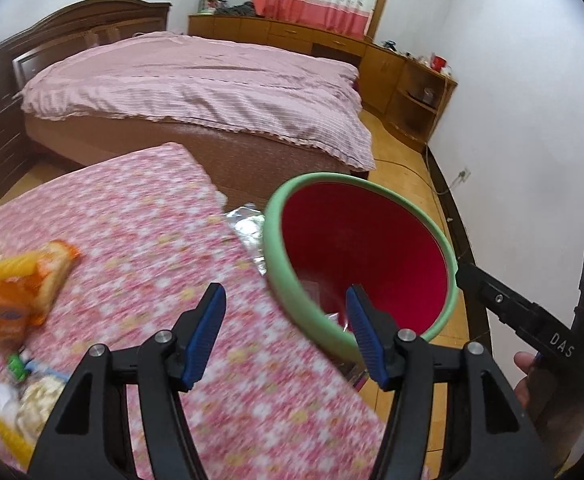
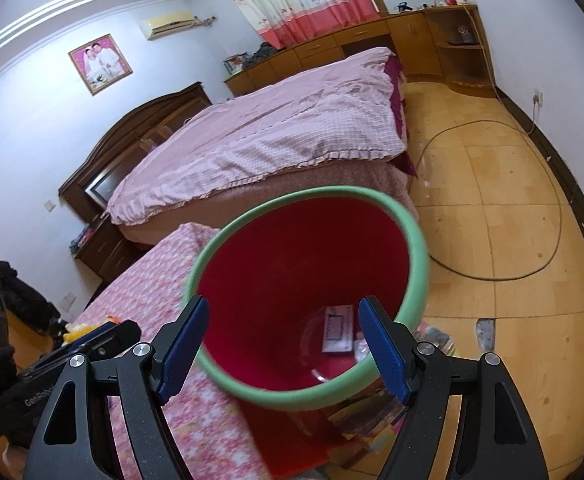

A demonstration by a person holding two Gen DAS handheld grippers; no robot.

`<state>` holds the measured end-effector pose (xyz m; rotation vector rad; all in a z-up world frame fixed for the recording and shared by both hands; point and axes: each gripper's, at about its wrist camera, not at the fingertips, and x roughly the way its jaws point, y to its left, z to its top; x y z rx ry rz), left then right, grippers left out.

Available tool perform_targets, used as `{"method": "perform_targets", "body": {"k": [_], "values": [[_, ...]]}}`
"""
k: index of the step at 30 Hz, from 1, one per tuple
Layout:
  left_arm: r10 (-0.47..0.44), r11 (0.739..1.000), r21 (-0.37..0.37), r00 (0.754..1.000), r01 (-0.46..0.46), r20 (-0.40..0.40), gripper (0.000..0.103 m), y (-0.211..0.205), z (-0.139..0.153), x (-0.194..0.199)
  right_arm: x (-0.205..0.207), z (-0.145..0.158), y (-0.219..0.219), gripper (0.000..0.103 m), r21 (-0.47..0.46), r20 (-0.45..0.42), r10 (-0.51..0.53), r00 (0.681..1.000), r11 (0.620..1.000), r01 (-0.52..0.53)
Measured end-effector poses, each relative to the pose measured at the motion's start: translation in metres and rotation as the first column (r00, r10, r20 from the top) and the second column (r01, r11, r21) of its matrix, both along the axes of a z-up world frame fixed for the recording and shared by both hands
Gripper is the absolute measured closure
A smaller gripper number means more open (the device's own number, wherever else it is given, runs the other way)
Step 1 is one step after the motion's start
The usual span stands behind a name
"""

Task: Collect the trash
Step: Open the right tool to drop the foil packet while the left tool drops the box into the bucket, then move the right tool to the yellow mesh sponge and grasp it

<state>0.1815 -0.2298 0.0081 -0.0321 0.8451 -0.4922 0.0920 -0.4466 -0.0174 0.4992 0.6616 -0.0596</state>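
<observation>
Trash in my red plastic bin with green rim (image 2: 406,216): a small printed card (image 2: 338,330). Both tongs, left gripper (image 1: 285,334) and right gripper (image 2: 283,346), spread wide, holding nothing.

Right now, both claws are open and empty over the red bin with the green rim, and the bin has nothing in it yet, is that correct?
Not quite: the bin is not empty. The right wrist view shows a small flat packet lying on its bottom. The rest holds: the left claw and right claw are both open and empty by the green rim.

Orange packet (image 1: 9,300) motion-blurred, wrappers (image 1: 7,412) cut by left edge, bin contents (image 2: 338,330) indistinct
</observation>
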Motion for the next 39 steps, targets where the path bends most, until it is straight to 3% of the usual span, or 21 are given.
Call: {"method": "perform_targets", "body": {"k": [10, 19, 31, 39], "values": [[0.114, 0.993, 0.01, 0.993, -0.115, 0.024, 0.041, 0.07, 0.013, -0.04, -0.018, 0.009, 0.046, 0.025, -0.004, -0.007, 0.087, 0.996, 0.996, -0.087], [0.235, 0.972, 0.019, 0.972, -0.236, 0.023, 0.041, 0.138, 0.011, -0.075, -0.039, 0.013, 0.091, 0.025, -0.021, 0.004, 0.164, 0.986, 0.986, -0.164], [0.397, 0.918, 0.002, 0.918, -0.397, 0.002, 0.041, 0.22, -0.009, -0.115, -0.051, 0.007, 0.152, 0.025, -0.029, -0.037, 0.278, 0.96, 0.96, -0.279], [0.489, 0.872, -0.025, 0.872, -0.489, -0.021, 0.041, 0.269, -0.023, -0.133, -0.053, -0.005, 0.207, 0.025, -0.053, -0.094, 0.384, 0.919, 0.919, -0.39]]}}
